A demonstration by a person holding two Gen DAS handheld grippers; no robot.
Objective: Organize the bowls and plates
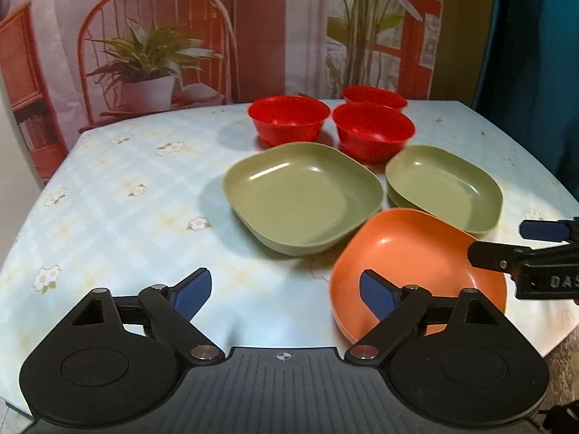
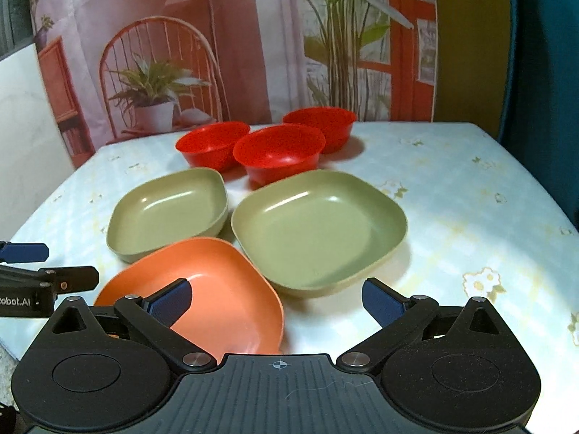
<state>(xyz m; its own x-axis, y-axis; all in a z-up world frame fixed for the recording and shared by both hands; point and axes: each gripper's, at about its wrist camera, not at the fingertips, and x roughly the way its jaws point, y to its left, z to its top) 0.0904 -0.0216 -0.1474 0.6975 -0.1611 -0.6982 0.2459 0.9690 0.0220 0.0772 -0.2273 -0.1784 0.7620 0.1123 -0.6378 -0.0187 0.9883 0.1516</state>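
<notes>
Three red bowls stand at the back of the table: one at the left (image 1: 288, 118), one in front (image 1: 373, 131), one behind (image 1: 374, 95). Two green square plates lie in front of them, one (image 1: 302, 199) in the middle and one (image 1: 445, 186) to the right. An orange square plate (image 1: 416, 260) lies nearest, also in the right wrist view (image 2: 217, 282). My left gripper (image 1: 286, 294) is open above the table, its right finger over the orange plate. My right gripper (image 2: 277, 300) is open, its left finger over the orange plate. Neither holds anything.
The table has a pale checked cloth with flowers (image 1: 126, 195). Behind it hangs a printed backdrop of a chair and plants (image 1: 152, 47). The table's right edge (image 1: 557, 188) and near edge are close. The right gripper shows at the right of the left wrist view (image 1: 535, 253).
</notes>
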